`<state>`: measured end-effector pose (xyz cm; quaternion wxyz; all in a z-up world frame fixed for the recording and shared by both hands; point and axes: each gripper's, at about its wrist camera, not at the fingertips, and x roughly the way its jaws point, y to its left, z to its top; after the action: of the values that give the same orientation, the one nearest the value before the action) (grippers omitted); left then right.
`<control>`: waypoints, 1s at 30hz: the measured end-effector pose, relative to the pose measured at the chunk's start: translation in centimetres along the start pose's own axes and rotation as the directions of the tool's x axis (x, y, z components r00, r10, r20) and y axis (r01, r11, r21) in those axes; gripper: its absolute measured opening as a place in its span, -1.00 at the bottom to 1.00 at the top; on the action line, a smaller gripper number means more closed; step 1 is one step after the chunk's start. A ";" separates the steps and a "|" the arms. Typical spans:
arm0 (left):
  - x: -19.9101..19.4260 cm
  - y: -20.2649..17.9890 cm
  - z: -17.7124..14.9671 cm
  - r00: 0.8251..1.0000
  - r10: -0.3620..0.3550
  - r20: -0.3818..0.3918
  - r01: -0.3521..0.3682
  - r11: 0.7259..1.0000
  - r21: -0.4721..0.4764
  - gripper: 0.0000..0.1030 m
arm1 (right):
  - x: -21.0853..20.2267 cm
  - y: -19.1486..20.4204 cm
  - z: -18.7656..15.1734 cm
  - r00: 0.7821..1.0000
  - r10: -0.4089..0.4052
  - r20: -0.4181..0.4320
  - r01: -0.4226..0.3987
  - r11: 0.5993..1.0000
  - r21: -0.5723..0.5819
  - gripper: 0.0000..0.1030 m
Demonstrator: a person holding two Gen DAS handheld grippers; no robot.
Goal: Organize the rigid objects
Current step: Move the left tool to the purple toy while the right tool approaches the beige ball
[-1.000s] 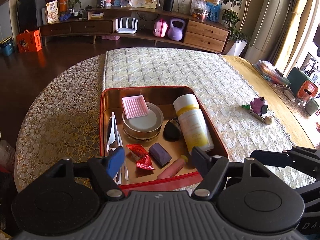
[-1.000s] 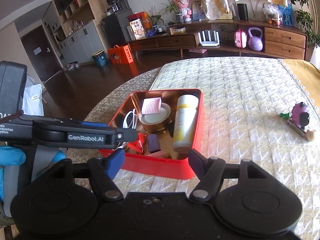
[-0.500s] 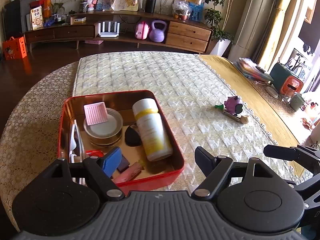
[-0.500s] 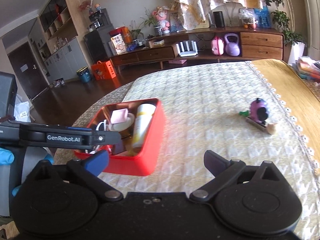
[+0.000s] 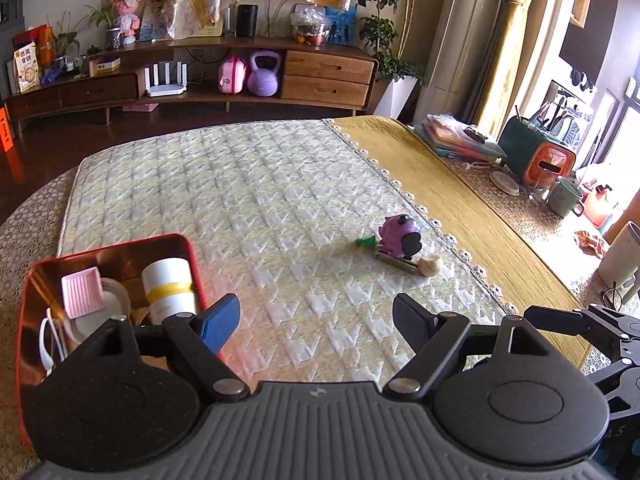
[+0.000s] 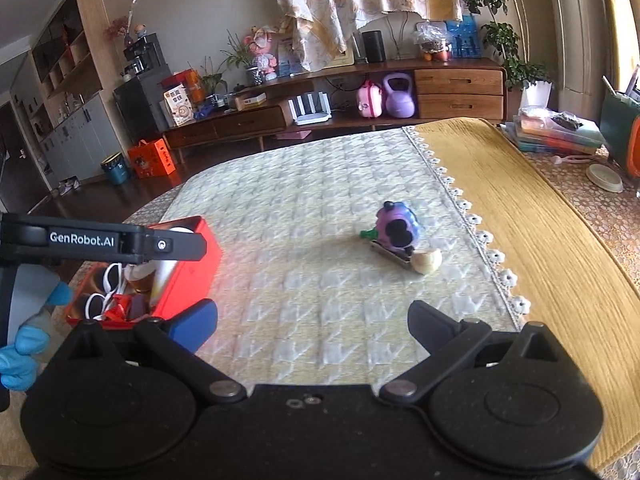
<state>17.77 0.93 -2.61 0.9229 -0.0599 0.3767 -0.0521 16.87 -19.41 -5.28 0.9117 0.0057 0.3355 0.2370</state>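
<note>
Quilted cloth covers the desk, where the red tin (image 5: 100, 252) at its near left edge already holds most things, while the purple toy (image 6: 396, 228) remains out mid-desk, my right jaws wide and empty, left ones opening empty.

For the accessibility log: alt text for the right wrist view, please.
The right gripper is open and empty above a quilted table, aimed at a purple toy lying ahead. A red tin of small items sits at left.

A purple toy (image 5: 398, 236) lies on the pale quilted cloth (image 5: 248, 184); the tin (image 5: 192, 256) is red.
</note>
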 end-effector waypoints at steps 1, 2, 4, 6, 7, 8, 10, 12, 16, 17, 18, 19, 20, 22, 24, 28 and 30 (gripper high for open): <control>0.6 -0.7 0.4 1.000 -0.005 0.000 0.005 1.000 0.008 0.62 | 0.0 -0.6 0.1 1.000 -0.004 0.001 0.004 1.000 -0.003 0.97; 1.1 -1.2 0.7 1.000 -0.010 -0.001 0.010 1.000 0.018 0.63 | 0.2 -1.1 0.3 1.000 -0.008 0.002 0.008 1.000 -0.003 0.97; 2.1 -2.4 1.4 1.000 -0.019 -0.003 0.019 0.999 0.040 0.63 | 0.4 -2.1 0.6 1.000 -0.015 0.002 0.015 1.000 -0.001 0.97; 3.4 -3.6 2.1 0.999 -0.038 -0.008 0.039 0.997 0.062 0.63 | 0.8 -3.3 0.9 1.000 -0.031 0.005 0.031 1.000 0.000 0.97; 3.9 -4.1 2.3 0.999 -0.045 -0.011 0.045 0.997 0.069 0.63 | 1.1 -3.8 1.0 0.999 -0.032 0.005 0.032 0.999 0.002 0.97; 4.6 -4.6 2.6 0.998 -0.055 -0.018 0.056 0.995 0.077 0.63 | 1.3 -4.3 1.1 1.000 -0.031 0.003 0.031 1.000 0.005 0.97; 6.0 -5.5 3.2 0.997 -0.069 -0.032 0.072 0.993 0.091 0.63 | 1.8 -5.0 1.1 0.999 -0.036 0.000 0.036 0.999 0.001 0.97; 7.2 -6.2 3.6 0.996 -0.075 -0.048 0.080 0.992 0.098 0.63 | 2.4 -5.6 1.2 0.999 -0.035 -0.007 0.035 0.999 -0.011 0.96; 9.8 -7.4 4.1 0.993 -0.086 -0.079 0.095 0.989 0.114 0.63 | 3.8 -6.8 1.2 0.999 -0.033 -0.026 0.033 0.999 -0.011 0.92; 10.3 -7.5 4.2 0.993 -0.086 -0.083 0.096 0.988 0.118 0.63 | 4.0 -7.0 1.3 0.999 -0.032 -0.026 0.032 0.999 -0.011 0.90; 11.0 -7.7 4.3 0.992 -0.088 -0.090 0.098 0.988 0.119 0.63 | 4.3 -7.2 1.3 0.999 -0.031 -0.026 0.031 0.999 -0.014 0.89; 11.5 -7.8 4.4 0.991 -0.088 -0.098 0.100 0.988 0.117 0.63 | 4.6 -7.3 1.3 0.999 -0.030 -0.027 0.029 0.999 -0.018 0.87; 12.2 -7.9 4.4 0.990 -0.090 -0.108 0.102 0.989 0.112 0.63 | 4.9 -7.4 1.3 0.999 -0.028 -0.028 0.027 0.999 -0.021 0.84; 13.2 -8.0 4.6 0.989 -0.095 -0.117 0.107 0.989 0.100 0.63 | 5.4 -7.6 1.4 0.999 -0.026 -0.026 0.026 0.999 -0.026 0.81; 14.1 -8.2 4.9 0.988 -0.097 -0.123 0.109 0.990 0.091 0.63 | 6.0 -7.9 1.5 1.000 -0.019 -0.019 0.018 0.999 -0.031 0.77; 15.9 -8.9 5.3 0.986 -0.095 -0.138 0.108 0.990 0.088 0.63 | 7.2 -8.3 2.0 1.000 -0.021 -0.013 0.020 0.999 -0.027 0.68; 16.6 -9.1 5.5 0.985 -0.096 -0.144 0.110 0.990 0.091 0.63 | 7.8 -8.6 2.2 1.000 -0.018 -0.018 0.017 1.000 -0.026 0.62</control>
<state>32.97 -10.05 -8.82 0.8924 -0.0301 0.4334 -0.1223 27.05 -23.27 -9.81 0.9106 -0.0111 0.3408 0.2334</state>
